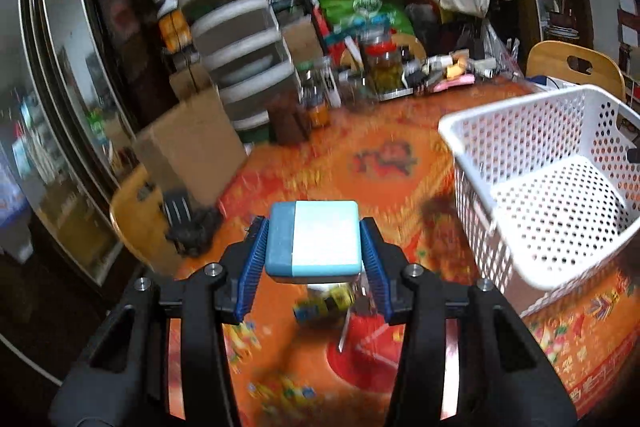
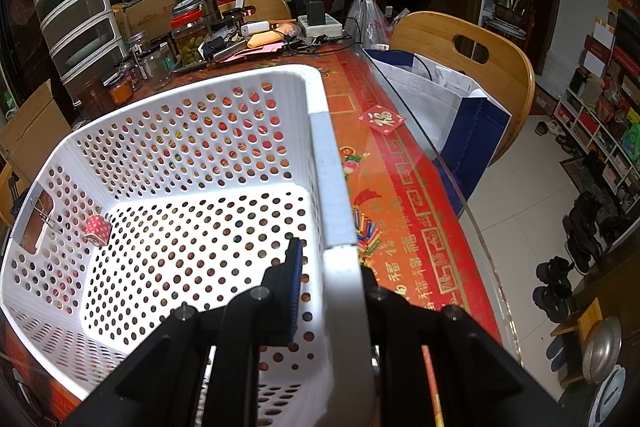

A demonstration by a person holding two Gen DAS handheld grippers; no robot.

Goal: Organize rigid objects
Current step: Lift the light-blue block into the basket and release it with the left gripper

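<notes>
In the left wrist view, the left gripper (image 1: 314, 247) grasps a blue box (image 1: 314, 241), two-toned with a darker strip on its left, between its blue-padded fingers (image 1: 253, 269), lifted above the orange tablecloth (image 1: 360, 163). The white basket (image 1: 472, 131) stands to the right of it, apart from the box. Small items lie blurred on the cloth below the box. Jars (image 1: 382, 61) and stacked drawers (image 1: 240, 47) crowd the far edge. In the right wrist view, the right gripper (image 2: 334, 287) is clamped on the basket's (image 2: 326, 147) near-right rim, one finger (image 2: 294, 287) inside the wall, the other hidden outside. A red dotted item (image 2: 97, 229) and a binder clip (image 2: 42, 209) sit at the basket's left wall. A wooden chair (image 2: 460, 43) stands beside the table.
</notes>
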